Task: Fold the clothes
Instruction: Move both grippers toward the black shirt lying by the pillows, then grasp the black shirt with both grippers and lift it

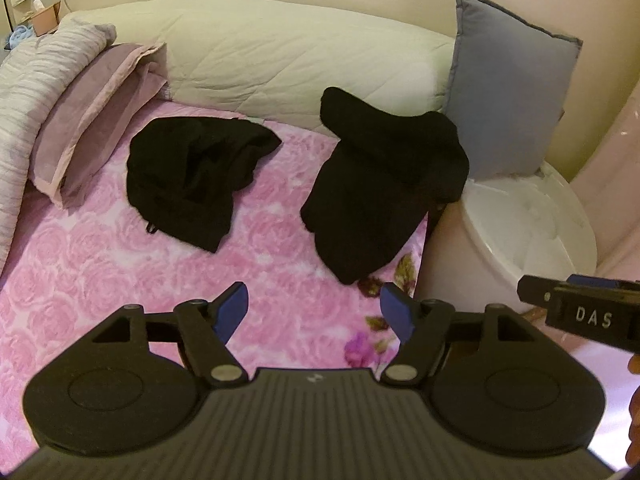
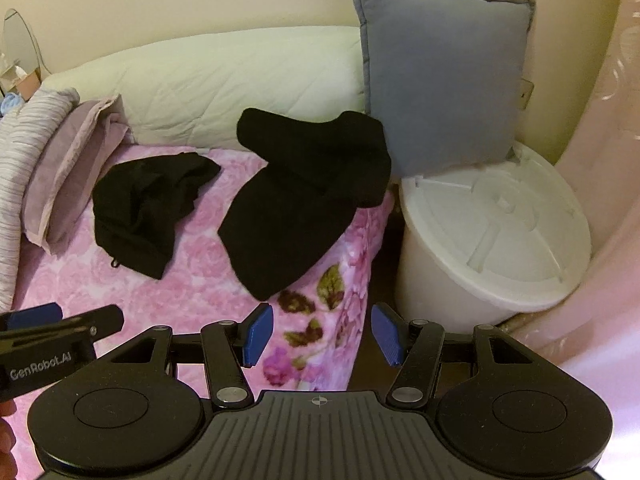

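I am between garments: both the left gripper [image 1: 313,309] and the right gripper [image 2: 322,333] are spread and hold nothing above the pink blanket [image 1: 100,280]. The crumpled black garment [image 1: 192,176] lies near the purple pillow [image 1: 92,120], and the other black garment [image 1: 380,184] at the bed's edge seems already folded. Next I think I must reach the crumpled one and pinch its edge.

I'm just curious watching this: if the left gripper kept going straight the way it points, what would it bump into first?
Probably the pink floral blanket just ahead of the open left gripper; the black garment near the bed's edge lies farther on. Depth is hard to judge.
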Motion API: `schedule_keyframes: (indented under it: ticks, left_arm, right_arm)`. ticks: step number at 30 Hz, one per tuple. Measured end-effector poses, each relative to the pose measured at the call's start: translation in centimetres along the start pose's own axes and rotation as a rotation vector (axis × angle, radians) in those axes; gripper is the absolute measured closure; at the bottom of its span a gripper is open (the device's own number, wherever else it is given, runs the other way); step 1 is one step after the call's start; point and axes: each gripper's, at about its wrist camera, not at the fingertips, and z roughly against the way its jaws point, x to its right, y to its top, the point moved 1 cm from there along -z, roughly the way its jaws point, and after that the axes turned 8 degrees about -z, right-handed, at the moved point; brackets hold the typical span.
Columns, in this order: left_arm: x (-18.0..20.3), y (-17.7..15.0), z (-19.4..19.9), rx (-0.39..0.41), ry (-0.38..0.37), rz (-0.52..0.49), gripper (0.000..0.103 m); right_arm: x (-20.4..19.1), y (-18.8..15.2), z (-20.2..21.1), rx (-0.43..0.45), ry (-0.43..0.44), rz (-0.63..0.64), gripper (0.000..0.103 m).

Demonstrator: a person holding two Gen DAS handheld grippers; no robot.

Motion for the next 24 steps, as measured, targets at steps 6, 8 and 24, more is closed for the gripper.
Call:
schedule_keyframes:
  ticks: [6,8,24]
  left_arm:
    - [2.1,3.2,-3.5,-0.025,-0.016,0.02,0.033]
    - [2.5,4.0,-4.9,-0.043,-0.025,0.027,0.033]
    - [1.4,6.8,-20.1,-0.243,-0.063,0.129,0.033]
  right_arm:
    - [2.3,2.9,-3.2,-0.033,0.039,-0.014,0.045]
    - [3.3,3.7,-4.2,-0.022,0.077,-0.053,0.045]
    - [9.0,7.7,-18.1,-0.268,0.193,-0.236,0.045]
